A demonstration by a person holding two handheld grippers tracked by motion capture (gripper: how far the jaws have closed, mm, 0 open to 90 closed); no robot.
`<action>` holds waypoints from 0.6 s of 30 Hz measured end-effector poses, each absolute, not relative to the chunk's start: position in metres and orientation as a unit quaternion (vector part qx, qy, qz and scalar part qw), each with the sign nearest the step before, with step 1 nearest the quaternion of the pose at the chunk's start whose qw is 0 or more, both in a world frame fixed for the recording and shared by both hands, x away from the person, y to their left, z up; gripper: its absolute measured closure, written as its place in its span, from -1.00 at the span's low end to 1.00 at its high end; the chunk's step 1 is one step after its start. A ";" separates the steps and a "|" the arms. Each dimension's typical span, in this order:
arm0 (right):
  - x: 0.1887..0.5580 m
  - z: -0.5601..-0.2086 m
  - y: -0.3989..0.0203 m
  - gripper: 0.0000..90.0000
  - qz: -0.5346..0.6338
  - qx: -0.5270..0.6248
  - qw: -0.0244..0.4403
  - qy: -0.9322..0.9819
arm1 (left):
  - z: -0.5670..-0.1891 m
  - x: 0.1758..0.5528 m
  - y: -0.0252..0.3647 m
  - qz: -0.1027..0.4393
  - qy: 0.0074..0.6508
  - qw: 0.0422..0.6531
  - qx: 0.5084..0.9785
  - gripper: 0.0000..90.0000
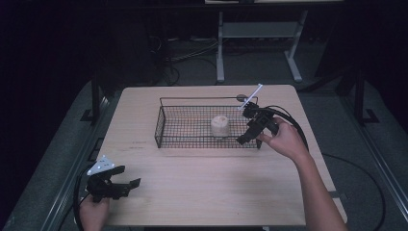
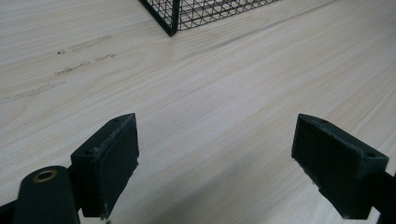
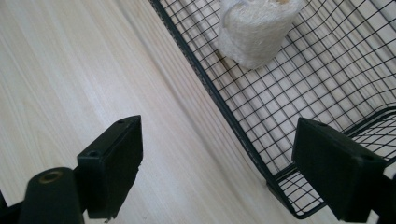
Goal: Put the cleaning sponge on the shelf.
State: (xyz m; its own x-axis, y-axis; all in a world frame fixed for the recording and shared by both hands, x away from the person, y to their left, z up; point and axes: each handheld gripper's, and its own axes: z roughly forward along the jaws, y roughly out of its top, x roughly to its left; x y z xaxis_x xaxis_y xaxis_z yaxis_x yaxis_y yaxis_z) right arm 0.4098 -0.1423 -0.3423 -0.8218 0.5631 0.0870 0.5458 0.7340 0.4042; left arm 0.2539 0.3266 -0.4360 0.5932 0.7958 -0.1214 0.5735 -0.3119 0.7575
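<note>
A black wire basket [image 1: 166, 122] stands on the wooden table, and a pale, rough-textured roll [image 1: 220, 126] sits inside it. In the right gripper view the roll [image 3: 258, 29] lies behind the basket's near rim [image 3: 219, 95]. My right gripper [image 1: 243, 139] hovers open over the basket's front right corner, its jaws straddling the rim. My left gripper [image 1: 133, 183] rests open near the table's front left corner, with bare wood between its jaws. The left gripper view shows the basket's corner [image 2: 172, 23] far ahead.
A white stick [image 1: 250, 96] leans at the basket's back right corner. Faint marks [image 2: 77, 56] are on the wood left of the basket. Beyond the table stand a metal frame [image 1: 260, 43] and floor cables [image 1: 192, 53].
</note>
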 end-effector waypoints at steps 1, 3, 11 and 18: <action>0.410 -0.342 -0.142 -0.64 0.210 0.298 0.021 0.931 | -0.436 0.254 0.327 0.139 0.429 0.400 0.798 -0.70; 0.408 -0.343 -0.143 -0.64 0.211 0.296 0.021 0.931 | -0.436 0.254 0.327 0.139 0.429 0.400 0.798 -0.70; 0.401 -0.351 -0.145 -0.64 0.210 0.293 0.019 0.933 | -0.436 0.254 0.328 0.139 0.428 0.398 0.799 -0.70; 0.392 -0.355 -0.146 -0.64 0.210 0.285 0.020 0.935 | -0.436 0.254 0.328 0.140 0.429 0.399 0.799 -0.70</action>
State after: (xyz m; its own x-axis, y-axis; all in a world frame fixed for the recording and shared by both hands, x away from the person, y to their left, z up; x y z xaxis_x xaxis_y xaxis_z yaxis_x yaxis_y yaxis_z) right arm 0.3918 -0.1456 -0.3547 -0.8364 0.5417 0.0832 0.5251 0.7487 0.4046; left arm 0.2537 0.3278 -0.4363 0.5934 0.7961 -0.1185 0.5731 -0.3144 0.7568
